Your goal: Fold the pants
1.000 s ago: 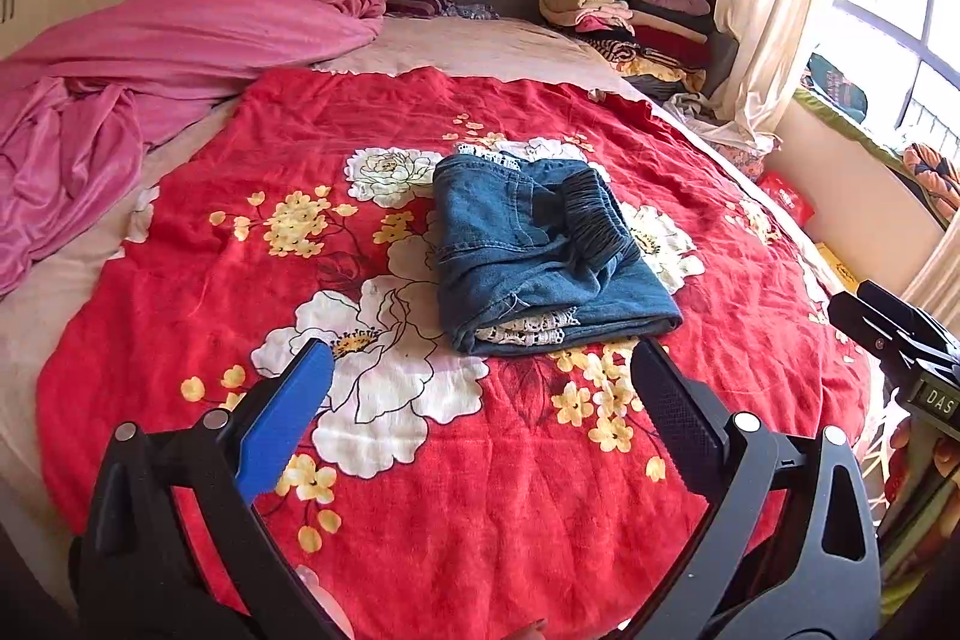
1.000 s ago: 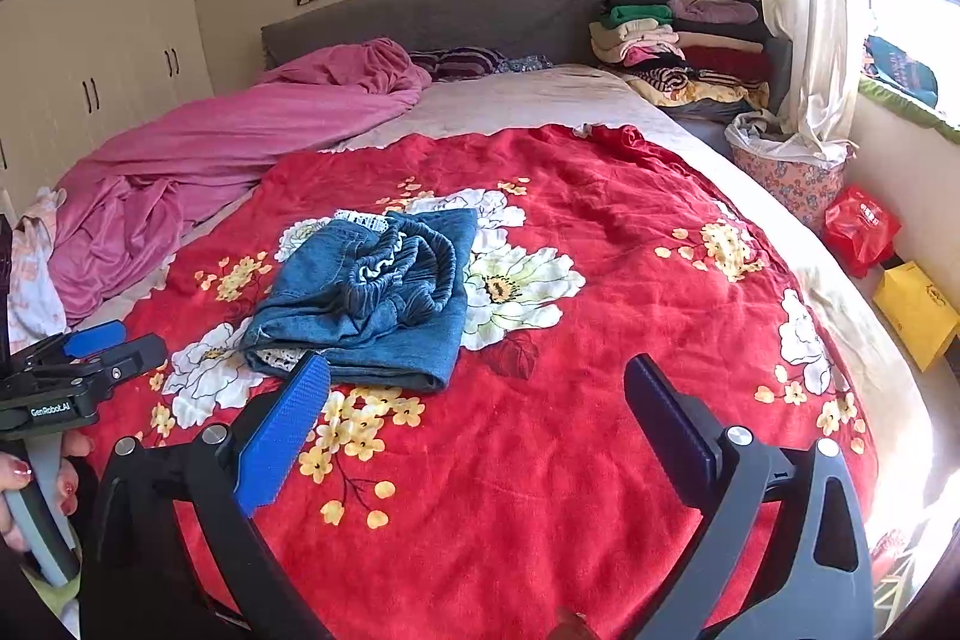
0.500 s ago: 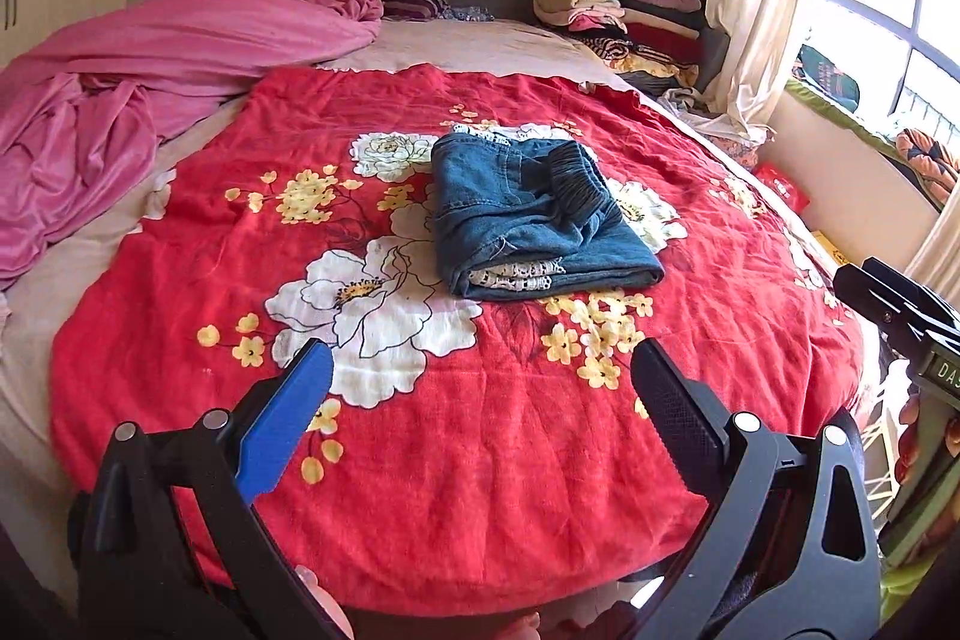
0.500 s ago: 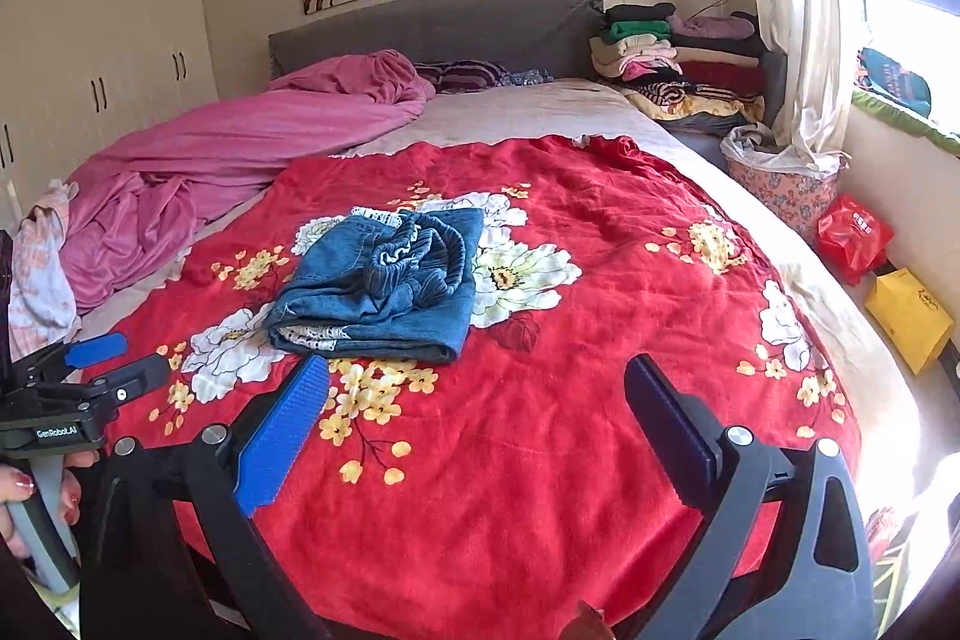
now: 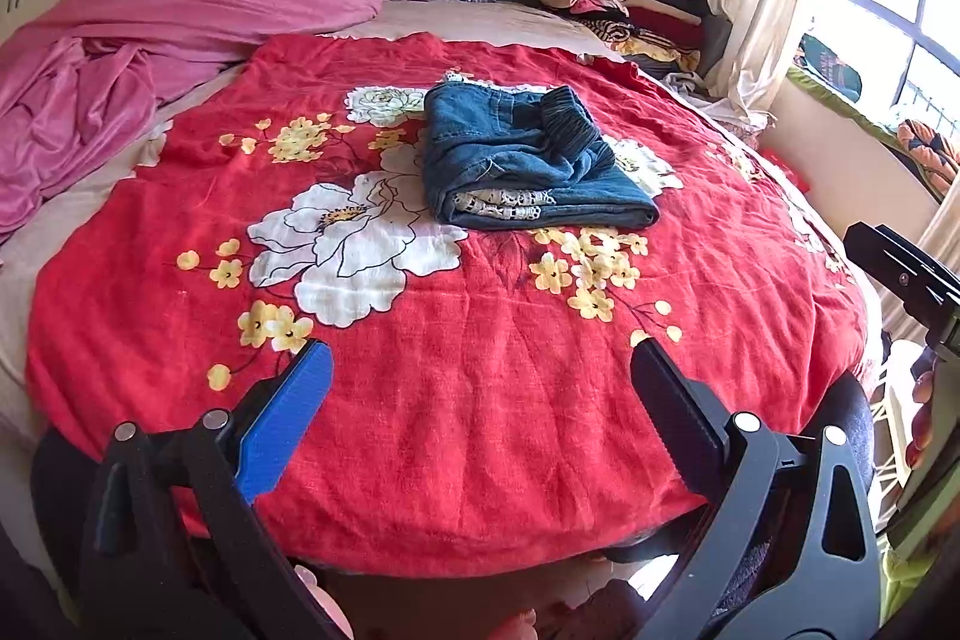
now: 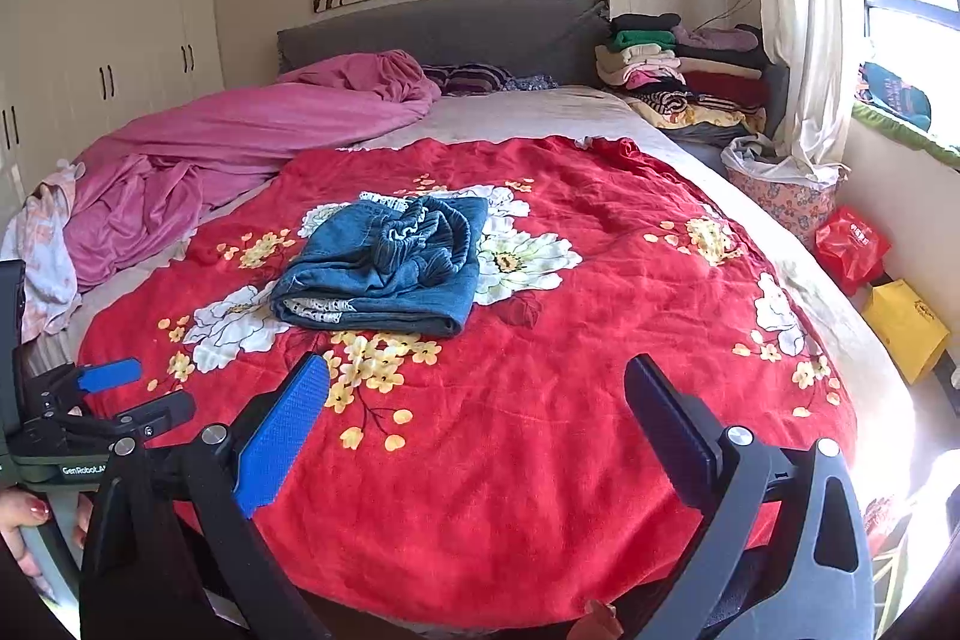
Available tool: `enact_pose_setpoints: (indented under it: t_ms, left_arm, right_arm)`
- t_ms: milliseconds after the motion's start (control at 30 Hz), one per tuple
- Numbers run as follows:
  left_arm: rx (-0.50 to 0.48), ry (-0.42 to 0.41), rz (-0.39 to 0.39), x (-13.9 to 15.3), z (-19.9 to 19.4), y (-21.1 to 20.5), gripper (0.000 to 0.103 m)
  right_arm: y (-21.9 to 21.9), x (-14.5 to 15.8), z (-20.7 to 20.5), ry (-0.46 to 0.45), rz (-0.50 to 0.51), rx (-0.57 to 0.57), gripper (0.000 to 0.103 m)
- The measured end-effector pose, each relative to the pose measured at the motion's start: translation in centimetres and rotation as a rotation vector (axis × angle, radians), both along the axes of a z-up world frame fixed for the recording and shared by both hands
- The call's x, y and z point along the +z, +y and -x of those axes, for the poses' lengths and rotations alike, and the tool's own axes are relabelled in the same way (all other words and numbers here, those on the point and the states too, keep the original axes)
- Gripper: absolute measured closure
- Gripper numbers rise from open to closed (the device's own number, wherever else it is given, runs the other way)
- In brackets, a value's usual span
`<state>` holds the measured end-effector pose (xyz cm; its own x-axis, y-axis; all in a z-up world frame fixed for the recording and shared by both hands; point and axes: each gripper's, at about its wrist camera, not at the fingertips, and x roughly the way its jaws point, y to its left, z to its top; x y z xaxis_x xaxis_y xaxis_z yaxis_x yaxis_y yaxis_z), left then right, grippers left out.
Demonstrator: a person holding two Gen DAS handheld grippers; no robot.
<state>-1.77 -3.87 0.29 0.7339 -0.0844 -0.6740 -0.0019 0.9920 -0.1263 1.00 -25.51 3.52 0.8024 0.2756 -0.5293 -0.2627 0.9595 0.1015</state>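
Note:
The blue denim pants lie folded into a compact bundle on the red flowered blanket, with the elastic waistband on top and a lace hem showing at the near edge. In the right wrist view the pants sit left of centre. My left gripper is open, well short of the pants near the bed's foot, with nothing between its fingers. My right gripper is open too, equally far back and empty. The left gripper shows at the left edge of the right wrist view, held by a hand.
A crumpled pink duvet covers the bed's left side. Stacked folded clothes sit by the grey headboard. A laundry basket, a red bag and a yellow bag stand on the floor at the right, under the window.
Both grippers have drawn back from the pants toward the foot of the bed, staying open. The folded pants have not moved.

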Motion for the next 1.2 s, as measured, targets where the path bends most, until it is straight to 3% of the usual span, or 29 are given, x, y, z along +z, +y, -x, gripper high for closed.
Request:
enact_pose_setpoints:
  t_ms: [467, 1200]
  left_arm:
    - [0.007, -0.007, 0.012, -0.5, 0.2, 0.1, 0.010]
    - [0.022, 0.026, 0.007, -1.7, -0.6, 0.3, 0.010]
  right_arm:
    - [0.0, -2.2, 0.5, -0.024, 0.023, -0.024, 0.005]
    - [0.9, -4.4, -0.4, 0.077, 0.038, -0.018, 0.005]
